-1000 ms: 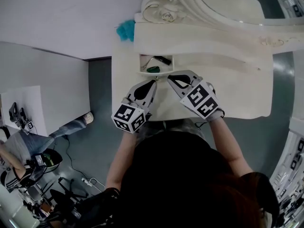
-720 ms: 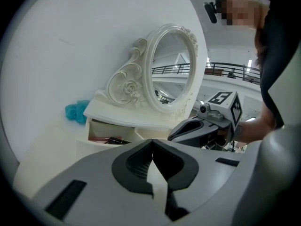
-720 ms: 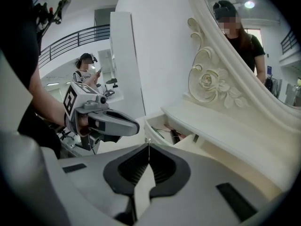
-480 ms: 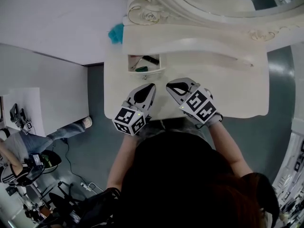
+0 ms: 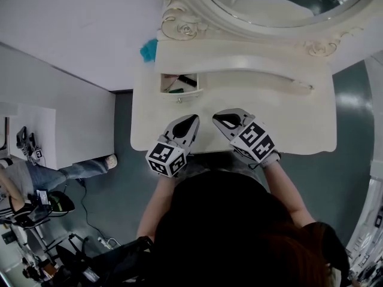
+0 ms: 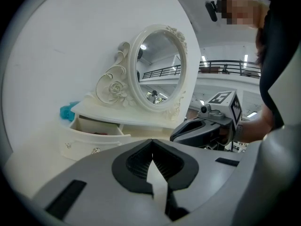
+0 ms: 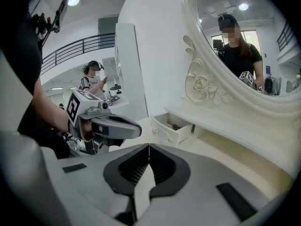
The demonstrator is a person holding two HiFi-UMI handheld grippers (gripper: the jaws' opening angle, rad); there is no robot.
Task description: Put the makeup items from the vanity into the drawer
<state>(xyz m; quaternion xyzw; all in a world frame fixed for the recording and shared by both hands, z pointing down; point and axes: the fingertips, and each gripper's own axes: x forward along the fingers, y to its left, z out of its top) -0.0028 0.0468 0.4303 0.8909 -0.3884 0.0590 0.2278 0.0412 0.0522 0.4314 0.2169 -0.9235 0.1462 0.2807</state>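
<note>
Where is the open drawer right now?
Head view: the drawer sits at the left end of the vanity, near the teal object, ahead of the left hand-held gripper.

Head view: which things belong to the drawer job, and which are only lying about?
Job: open drawer, makeup items inside it, vanity top, left tool, right tool.
Lying about: teal object, mirror, person at left.

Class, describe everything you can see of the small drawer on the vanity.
The drawer is small, cream-white, seemingly painted wood, with a curved front and small knobs. It stands pulled open beneath the raised shelf at the vanity's left end. A few slim items, dark, green and reddish, lie inside.
</note>
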